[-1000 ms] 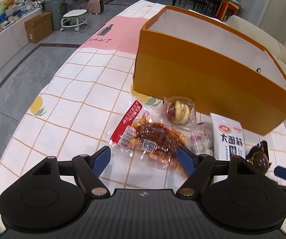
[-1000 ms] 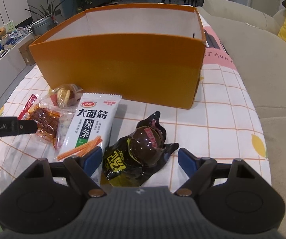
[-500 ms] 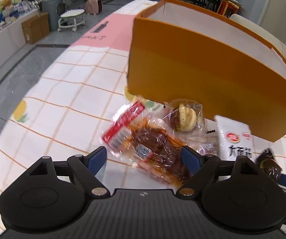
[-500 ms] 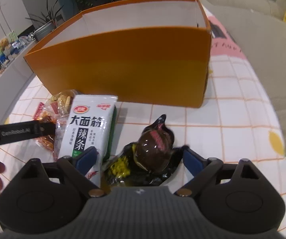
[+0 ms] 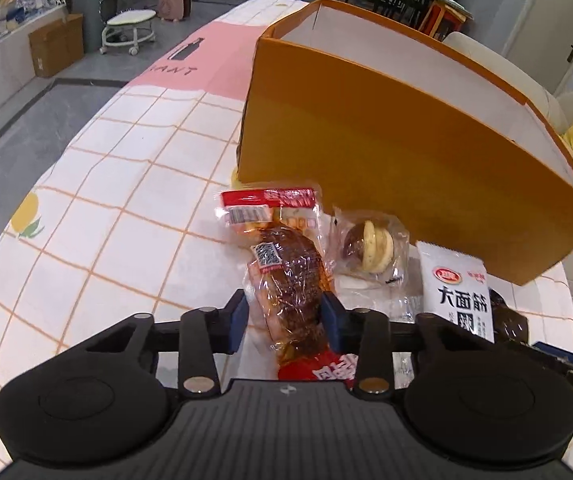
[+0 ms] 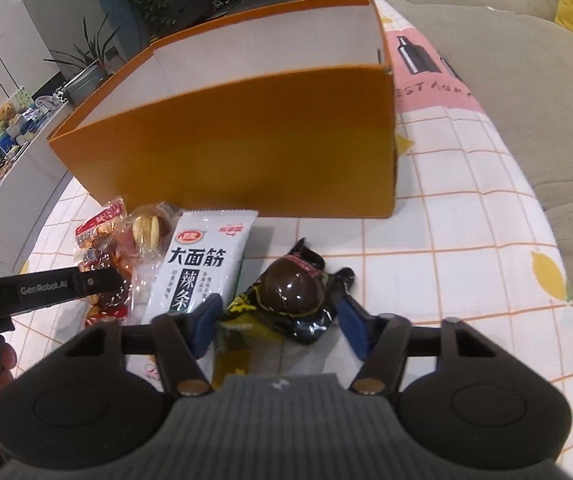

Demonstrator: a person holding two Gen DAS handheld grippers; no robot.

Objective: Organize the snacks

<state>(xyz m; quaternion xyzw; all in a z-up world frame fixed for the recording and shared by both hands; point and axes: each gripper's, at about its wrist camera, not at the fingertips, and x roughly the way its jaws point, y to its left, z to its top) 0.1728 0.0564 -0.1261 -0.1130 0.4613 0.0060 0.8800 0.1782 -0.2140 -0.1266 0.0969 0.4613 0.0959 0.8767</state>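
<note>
An open orange box (image 5: 406, 148) stands on the checked tablecloth; it also shows in the right wrist view (image 6: 246, 152). In front of it lie a clear pack of brown meat (image 5: 286, 280), a clear-wrapped biscuit snack (image 5: 370, 246), a white spicy-strip packet (image 5: 460, 296) and a dark egg-shaped snack (image 6: 292, 292). My left gripper (image 5: 285, 318) is shut on the meat pack. My right gripper (image 6: 282, 316) has its jaws around the dark snack, close to its sides; contact is unclear.
A grey sofa (image 6: 526, 92) borders the table on the right. The table's left edge (image 5: 26, 184) drops to the floor. The left gripper's arm (image 6: 46, 290) reaches in beside the white packet (image 6: 202, 260).
My left gripper has closed on the meat pack, which has turned lengthwise between the fingers. My right gripper has moved forward and narrowed around the dark snack.
</note>
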